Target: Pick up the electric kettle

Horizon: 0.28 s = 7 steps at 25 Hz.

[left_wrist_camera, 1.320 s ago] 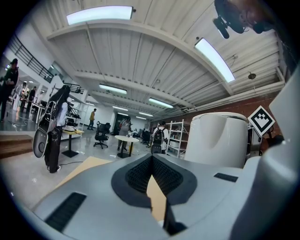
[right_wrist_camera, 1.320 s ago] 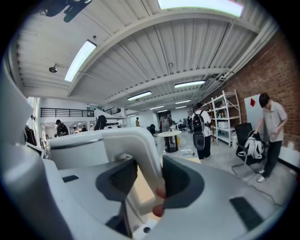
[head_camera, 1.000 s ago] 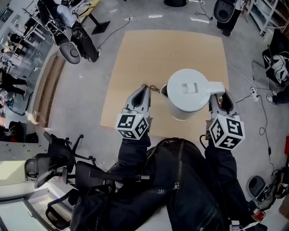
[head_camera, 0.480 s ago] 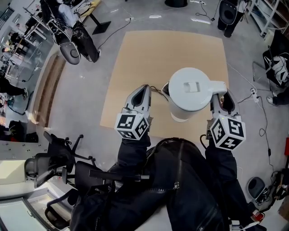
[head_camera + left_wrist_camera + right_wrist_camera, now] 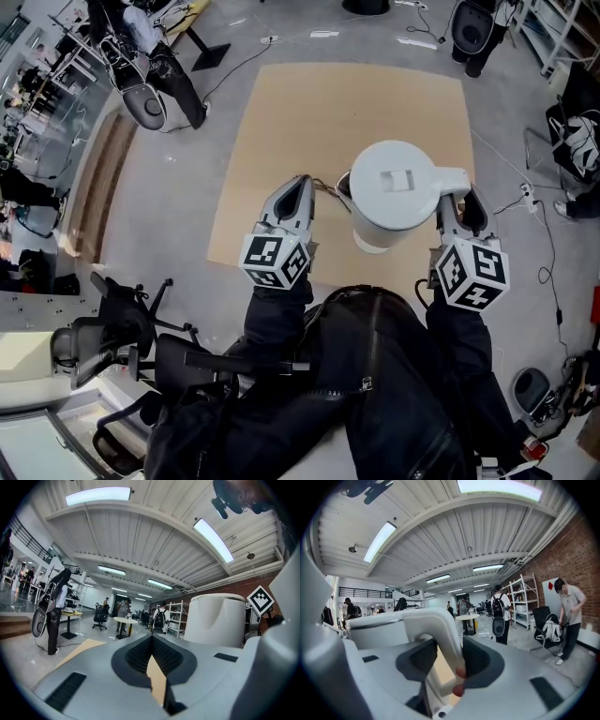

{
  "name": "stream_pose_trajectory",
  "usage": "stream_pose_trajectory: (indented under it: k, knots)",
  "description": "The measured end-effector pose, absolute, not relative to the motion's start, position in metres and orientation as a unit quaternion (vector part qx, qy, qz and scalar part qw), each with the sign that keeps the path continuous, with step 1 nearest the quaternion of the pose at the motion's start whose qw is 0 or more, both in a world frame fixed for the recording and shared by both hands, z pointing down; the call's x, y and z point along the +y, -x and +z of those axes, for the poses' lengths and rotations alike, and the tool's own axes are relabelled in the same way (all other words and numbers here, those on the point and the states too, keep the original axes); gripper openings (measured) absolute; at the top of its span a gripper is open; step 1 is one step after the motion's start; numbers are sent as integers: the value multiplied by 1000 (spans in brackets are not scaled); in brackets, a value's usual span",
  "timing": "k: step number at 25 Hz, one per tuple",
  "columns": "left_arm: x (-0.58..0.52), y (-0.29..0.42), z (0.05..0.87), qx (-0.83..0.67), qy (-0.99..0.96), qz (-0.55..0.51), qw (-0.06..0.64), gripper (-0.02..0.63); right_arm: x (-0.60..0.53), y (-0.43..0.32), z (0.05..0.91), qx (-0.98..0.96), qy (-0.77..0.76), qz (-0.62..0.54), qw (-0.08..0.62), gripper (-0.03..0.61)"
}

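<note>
The white electric kettle (image 5: 394,187) hangs above the brown mat (image 5: 319,112), seen lid-up in the head view. My right gripper (image 5: 457,204) is shut on its handle (image 5: 452,180). In the right gripper view the white handle (image 5: 440,634) stands clamped between the dark pads (image 5: 480,660), with the kettle body (image 5: 377,630) to the left. My left gripper (image 5: 300,186) is shut with nothing in it, a little left of the kettle. In the left gripper view the kettle (image 5: 220,618) rises at the right, beyond my left gripper (image 5: 152,644). A dark round base (image 5: 337,187) peeks out from under the kettle's left side.
The mat lies on a grey concrete floor. Black office chairs (image 5: 122,328) stand at lower left, and a chair with bags (image 5: 159,84) at upper left. Cables (image 5: 530,197) and a backpack (image 5: 577,141) lie to the right. People and shelves (image 5: 525,602) stand far off.
The kettle has shifted slightly up and away in the right gripper's hold. The left gripper has stayed in place.
</note>
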<state>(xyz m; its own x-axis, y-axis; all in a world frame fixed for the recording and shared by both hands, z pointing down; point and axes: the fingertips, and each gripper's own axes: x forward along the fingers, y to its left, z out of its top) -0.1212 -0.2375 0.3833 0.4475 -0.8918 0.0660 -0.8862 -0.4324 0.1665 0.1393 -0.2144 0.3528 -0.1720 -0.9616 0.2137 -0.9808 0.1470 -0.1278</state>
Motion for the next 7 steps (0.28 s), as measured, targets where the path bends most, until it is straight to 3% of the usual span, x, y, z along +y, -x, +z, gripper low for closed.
stream_pose_trajectory:
  k: [7]
  knots:
    - [-238,121,382,-525,-846,-15,90,-2,-215,-140,354,-757,-641,121,41,164]
